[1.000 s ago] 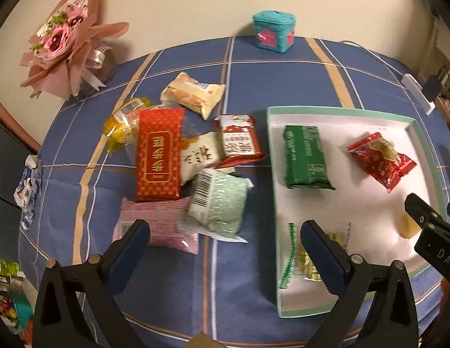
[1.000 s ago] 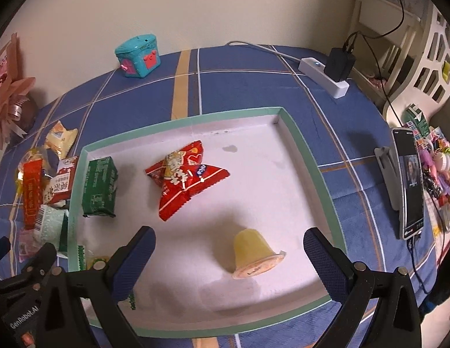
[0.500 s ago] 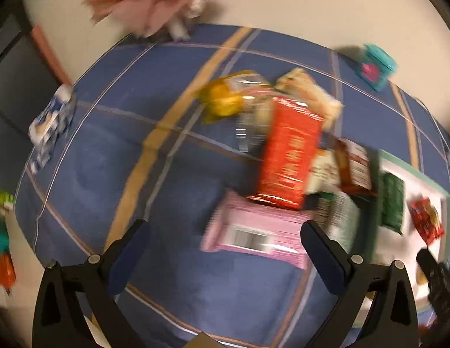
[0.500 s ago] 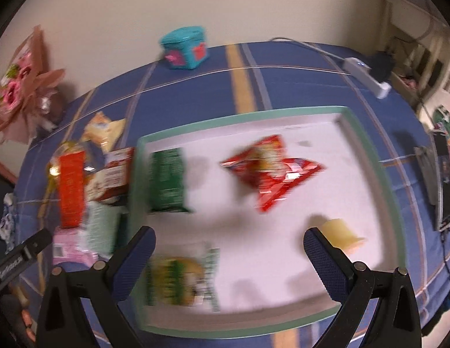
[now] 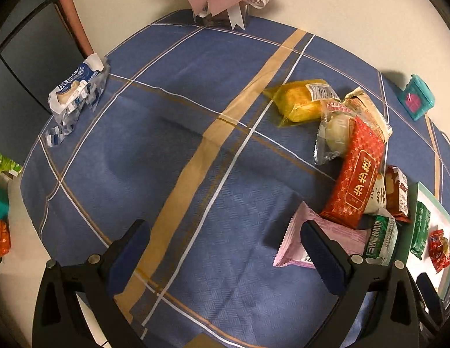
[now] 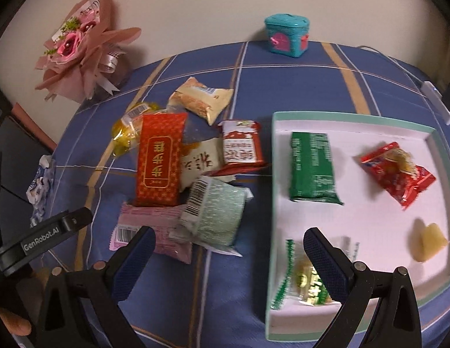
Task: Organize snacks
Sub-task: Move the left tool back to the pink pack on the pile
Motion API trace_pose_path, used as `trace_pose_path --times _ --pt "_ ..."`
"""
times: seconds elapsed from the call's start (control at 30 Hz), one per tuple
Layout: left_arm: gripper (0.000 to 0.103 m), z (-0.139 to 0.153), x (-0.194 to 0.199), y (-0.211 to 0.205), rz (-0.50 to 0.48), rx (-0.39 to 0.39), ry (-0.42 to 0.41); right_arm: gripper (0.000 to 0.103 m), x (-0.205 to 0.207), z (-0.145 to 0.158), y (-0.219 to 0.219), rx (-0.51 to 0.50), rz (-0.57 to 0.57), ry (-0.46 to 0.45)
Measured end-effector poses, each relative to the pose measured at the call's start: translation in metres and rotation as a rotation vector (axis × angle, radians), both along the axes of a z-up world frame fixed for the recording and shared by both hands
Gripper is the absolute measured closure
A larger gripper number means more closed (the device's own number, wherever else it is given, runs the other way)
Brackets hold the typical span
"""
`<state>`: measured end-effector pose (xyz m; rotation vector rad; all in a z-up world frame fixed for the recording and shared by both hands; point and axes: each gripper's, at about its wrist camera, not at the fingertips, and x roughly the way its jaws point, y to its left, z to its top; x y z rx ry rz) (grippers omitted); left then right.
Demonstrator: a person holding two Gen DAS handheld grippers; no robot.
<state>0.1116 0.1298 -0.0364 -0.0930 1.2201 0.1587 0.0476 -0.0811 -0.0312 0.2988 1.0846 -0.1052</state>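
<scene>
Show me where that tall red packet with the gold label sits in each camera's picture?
Left wrist: the red packet is at the right, atop the pile.
Right wrist: the red packet is left of centre, atop the same pile.
Shared landmark: the teal box by the wall.

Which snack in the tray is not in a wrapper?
The pale yellow jelly cup near the right side of the tray. The green pack, red bag and clear green-edged packet are all wrapped.

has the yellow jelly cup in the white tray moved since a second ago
Cannot tell. The yellow jelly cup lies near the teal-rimmed white tray's right wall, as before, but the camera swung left and it's blurred.
</scene>
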Motion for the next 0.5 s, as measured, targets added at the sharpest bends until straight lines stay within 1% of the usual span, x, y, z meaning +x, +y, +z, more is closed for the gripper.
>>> trace_pose_path --times 0.23,0.3,0.37,0.5 --pt "0.0 -0.003 0.001 -0.011 -0.028 -0.032 0.007 0.0 0.01 -0.005 0.004 0.055 -0.003 -0.015" --pt "0.0 -0.002 0.002 -0.014 -0.024 -0.05 -0.007 0.0 0.013 -0.006 0.005 0.08 -0.001 -0.021" --pt "0.0 -0.001 0.003 -0.014 -0.018 -0.053 -0.019 0.0 0.016 -0.008 0.005 0.111 -0.008 -0.012" --pt "0.0 -0.001 0.005 -0.013 -0.002 -0.07 -0.03 0.0 0.022 -0.013 0.005 0.104 -0.016 0.006"
